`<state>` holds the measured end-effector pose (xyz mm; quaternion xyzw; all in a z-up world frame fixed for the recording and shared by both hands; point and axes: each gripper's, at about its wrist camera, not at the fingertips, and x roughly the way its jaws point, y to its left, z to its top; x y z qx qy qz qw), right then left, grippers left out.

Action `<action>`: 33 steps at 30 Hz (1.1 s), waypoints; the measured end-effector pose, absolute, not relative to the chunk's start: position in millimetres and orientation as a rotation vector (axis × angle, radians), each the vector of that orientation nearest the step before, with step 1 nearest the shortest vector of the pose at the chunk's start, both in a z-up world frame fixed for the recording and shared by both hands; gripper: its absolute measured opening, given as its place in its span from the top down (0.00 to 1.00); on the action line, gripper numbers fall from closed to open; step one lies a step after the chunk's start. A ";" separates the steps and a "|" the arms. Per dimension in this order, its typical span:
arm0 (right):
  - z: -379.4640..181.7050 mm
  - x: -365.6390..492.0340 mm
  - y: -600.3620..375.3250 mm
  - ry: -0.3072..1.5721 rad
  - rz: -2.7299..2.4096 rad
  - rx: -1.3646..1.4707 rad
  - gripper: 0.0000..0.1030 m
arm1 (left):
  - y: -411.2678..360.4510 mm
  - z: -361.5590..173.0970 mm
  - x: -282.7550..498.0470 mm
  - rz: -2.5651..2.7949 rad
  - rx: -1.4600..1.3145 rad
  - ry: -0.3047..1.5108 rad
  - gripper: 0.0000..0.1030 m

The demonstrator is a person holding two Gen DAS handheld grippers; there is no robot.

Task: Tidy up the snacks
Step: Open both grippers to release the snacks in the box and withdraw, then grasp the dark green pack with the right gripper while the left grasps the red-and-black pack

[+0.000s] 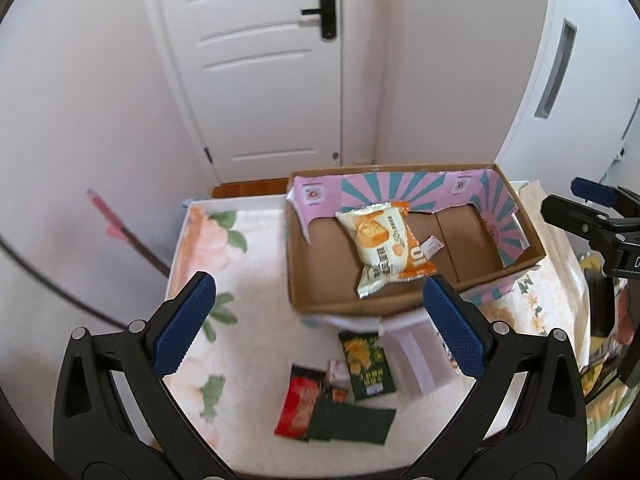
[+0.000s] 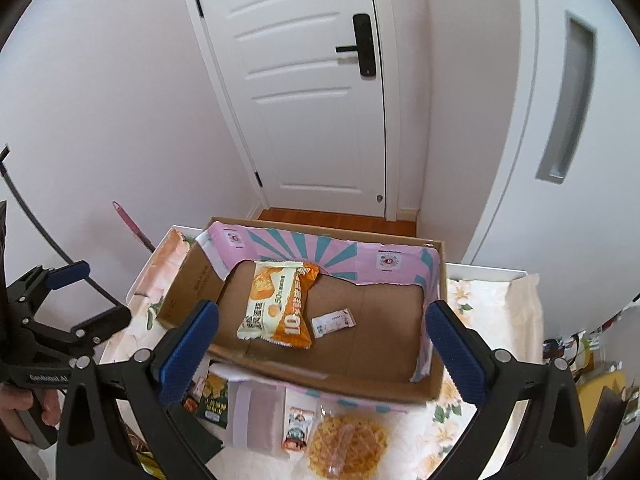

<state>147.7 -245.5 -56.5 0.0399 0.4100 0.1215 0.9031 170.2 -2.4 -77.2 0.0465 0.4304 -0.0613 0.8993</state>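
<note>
An open cardboard box (image 1: 304, 280) (image 2: 400, 344) with pink and teal lining stands on the floral cloth. Inside lie a white and orange snack pack (image 1: 382, 248) (image 2: 276, 304) and a small white sachet (image 1: 432, 245) (image 2: 333, 322). My left gripper (image 1: 320, 320) is open and empty above loose snacks: a dark green pack (image 1: 366, 364) (image 2: 214, 398), a red pack (image 1: 300, 404) and a flat dark green pack (image 1: 352, 422). My right gripper (image 2: 322, 344) is open and empty over the box's near wall. A clear bag of yellow snacks (image 2: 346, 446) and a small sachet (image 2: 298, 428) lie in front of the box.
A white door (image 1: 256, 68) (image 2: 316, 92) and white walls stand behind the table. A pink-handled stick (image 1: 120, 228) leans at the left. A translucent white holder (image 1: 416, 356) (image 2: 256, 416) sits by the box's near wall. The other gripper shows at each view's edge (image 1: 592, 220) (image 2: 52, 320).
</note>
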 end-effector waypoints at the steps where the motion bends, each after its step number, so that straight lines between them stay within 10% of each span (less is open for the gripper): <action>1: -54.3 141.9 -245.7 0.839 0.249 0.081 0.00 | 1.2 -75.1 162.2 -0.113 0.086 0.887 0.00; 33: -128.0 39.7 -169.9 0.839 0.579 -0.131 0.00 | 64.6 -158.7 70.3 -0.039 0.018 1.022 0.00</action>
